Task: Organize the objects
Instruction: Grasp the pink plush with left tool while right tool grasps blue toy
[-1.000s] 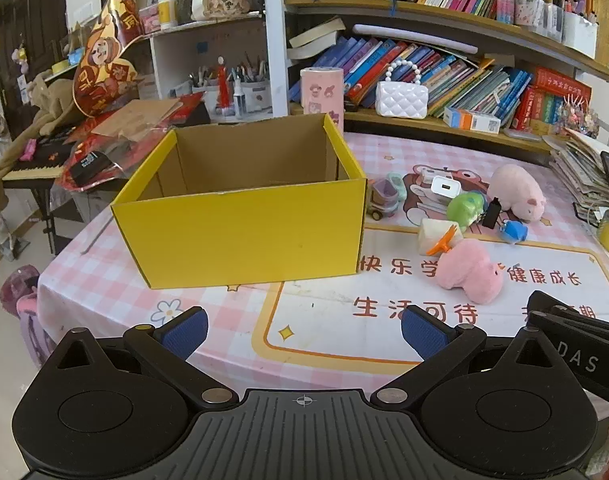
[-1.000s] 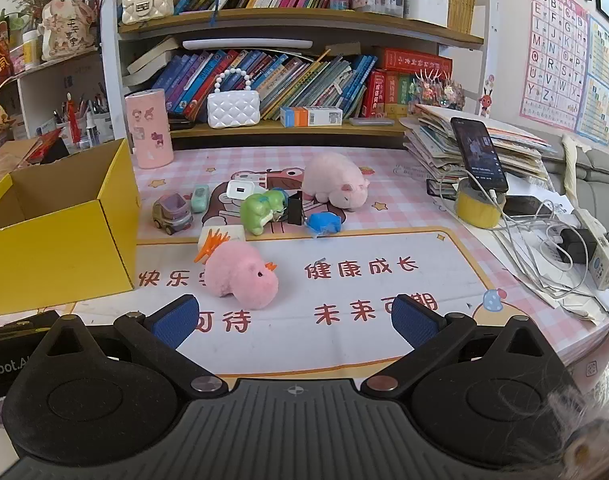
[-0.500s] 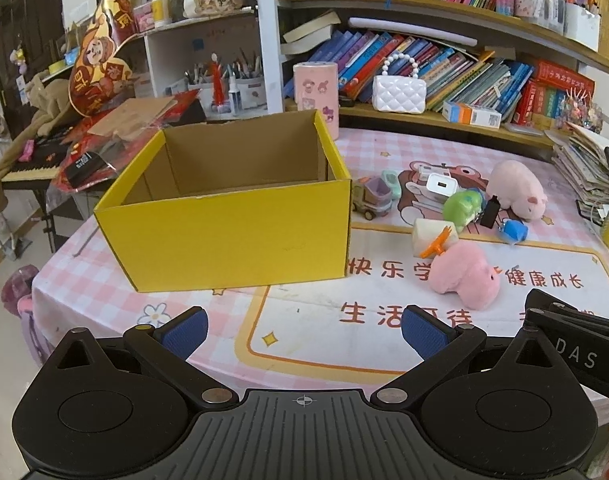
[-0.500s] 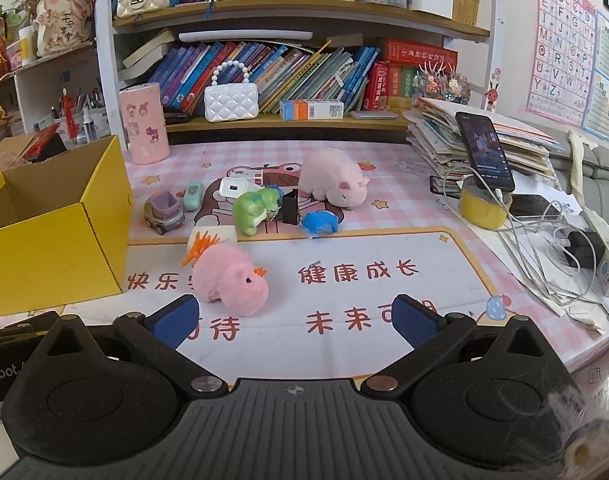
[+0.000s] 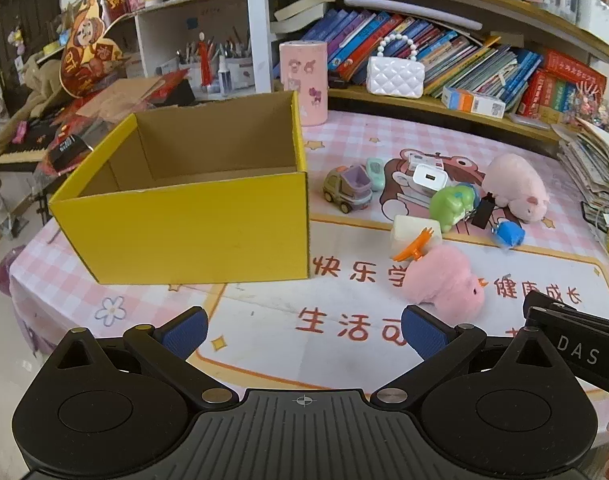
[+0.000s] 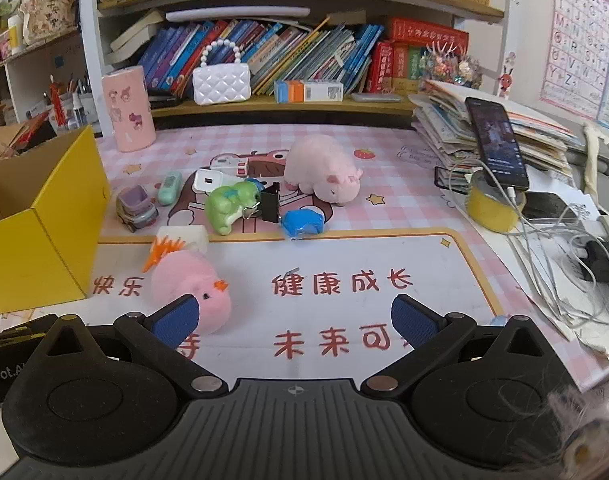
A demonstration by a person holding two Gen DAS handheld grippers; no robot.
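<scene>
1. Pink checked cloth covers the table (image 5: 344,136) in front of me, with a white mat (image 6: 344,264) printed in red characters on top and bookshelves (image 6: 288,52) behind
2. On the mat's left side I see the yellow box (image 5: 192,232), open at the top with bare brown walls inside
3. Just right of the box lies a pink fluffy toy (image 5: 444,276) with an orange crest, touching a white cube (image 5: 412,228) behind it
4. Further back I count a small toy truck (image 5: 348,192), a mint green case (image 6: 169,187), a white charger (image 5: 428,176), a green frog toy (image 6: 228,208), a black binder clip (image 6: 270,206) touching the frog, and a blue toy (image 6: 303,222)
5. A pink plush pig (image 6: 324,168) lies behind that cluster, near the middle of the cloth
6. My left gripper (image 5: 304,328) hovers low over the mat's near edge with its blue pads spread wide and nothing between them
7. My right gripper (image 6: 296,316) is also spread wide and holds nothing; its left pad (image 6: 176,320) overlaps the fluffy toy in view, and I cannot tell whether they touch
8. Off to the right I see a phone (image 6: 496,140) propped on a yellow tape roll (image 6: 490,204), beside a stack of papers (image 6: 464,128) and white cables (image 6: 552,264)
</scene>
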